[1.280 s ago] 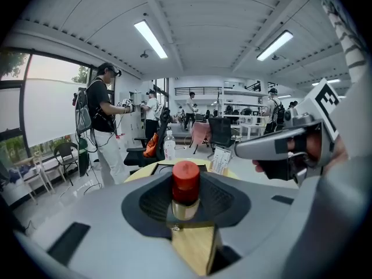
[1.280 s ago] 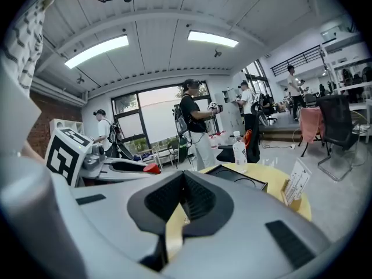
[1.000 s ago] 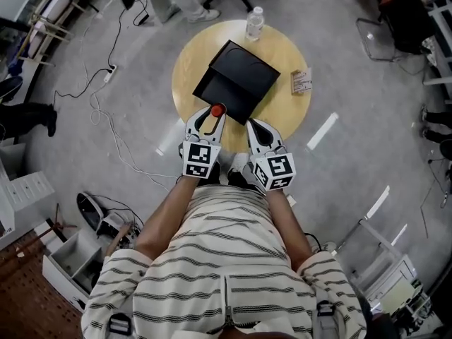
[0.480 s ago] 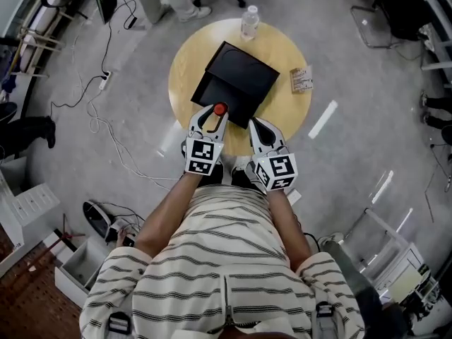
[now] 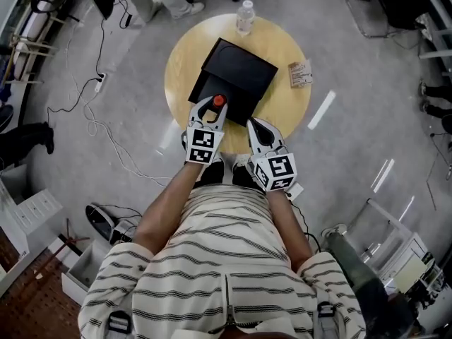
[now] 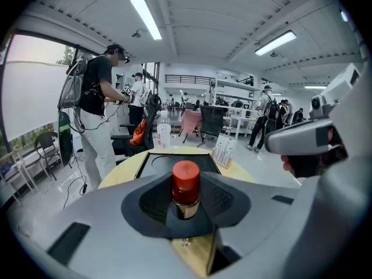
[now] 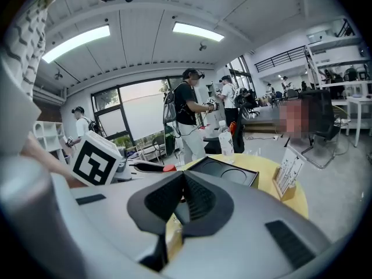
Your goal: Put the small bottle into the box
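Note:
The small bottle (image 6: 186, 189), brown glass with a red cap (image 5: 218, 101), stands upright between the pads of my left gripper (image 5: 212, 106), which is shut on it. In the head view it hangs at the near left edge of the black box (image 5: 248, 85), an open shallow tray with a round recess (image 6: 174, 158) in the middle of the round wooden table (image 5: 180, 62). My right gripper (image 5: 256, 128) is beside it at the table's near edge, with its jaws shut (image 7: 183, 197) on nothing. The box (image 7: 247, 182) lies just ahead of it.
A clear water bottle (image 5: 244, 16) stands at the table's far edge. A small card stand (image 5: 300, 73) sits at the right edge. Cables (image 5: 106, 104) trail over the floor to the left. People and chairs stand beyond the table.
My left gripper has carried the small bottle a little forward, toward the box's near edge. The right gripper has stayed in place. The head view has shifted slightly.

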Available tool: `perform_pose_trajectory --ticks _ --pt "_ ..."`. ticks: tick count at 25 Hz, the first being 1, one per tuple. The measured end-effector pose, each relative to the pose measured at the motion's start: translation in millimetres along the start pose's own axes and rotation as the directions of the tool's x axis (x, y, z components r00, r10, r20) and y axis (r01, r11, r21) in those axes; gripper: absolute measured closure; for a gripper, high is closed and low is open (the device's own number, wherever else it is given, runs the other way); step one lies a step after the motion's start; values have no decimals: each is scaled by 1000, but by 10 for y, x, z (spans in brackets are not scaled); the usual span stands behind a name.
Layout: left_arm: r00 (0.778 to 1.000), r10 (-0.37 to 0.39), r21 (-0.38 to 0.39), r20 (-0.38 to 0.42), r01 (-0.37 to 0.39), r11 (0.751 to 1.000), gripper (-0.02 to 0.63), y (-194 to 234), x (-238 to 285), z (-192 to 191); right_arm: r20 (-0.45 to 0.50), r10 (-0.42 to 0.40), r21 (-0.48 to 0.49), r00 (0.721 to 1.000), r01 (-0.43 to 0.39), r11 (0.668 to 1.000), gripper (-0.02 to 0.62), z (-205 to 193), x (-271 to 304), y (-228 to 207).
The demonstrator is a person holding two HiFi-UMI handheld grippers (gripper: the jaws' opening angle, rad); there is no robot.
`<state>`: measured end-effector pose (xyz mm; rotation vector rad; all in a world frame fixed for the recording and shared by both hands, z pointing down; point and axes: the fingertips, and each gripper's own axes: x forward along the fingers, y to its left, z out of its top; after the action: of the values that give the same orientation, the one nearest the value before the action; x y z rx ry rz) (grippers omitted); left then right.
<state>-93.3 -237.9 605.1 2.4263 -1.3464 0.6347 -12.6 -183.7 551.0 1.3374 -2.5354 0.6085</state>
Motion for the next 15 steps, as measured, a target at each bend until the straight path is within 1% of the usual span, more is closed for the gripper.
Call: perform_pose_trajectory --ticks 6,15 --pt "1000 -2 -9 -25 2 1000 459 65 172 -101 -7 -12 -3 1000 12 1000 581 -29 -12 -6" --pt "998 -24 12 -63 24 1000 459 35 433 -250 -23 -40 10 999 40 999 581 -93 -52 -47"
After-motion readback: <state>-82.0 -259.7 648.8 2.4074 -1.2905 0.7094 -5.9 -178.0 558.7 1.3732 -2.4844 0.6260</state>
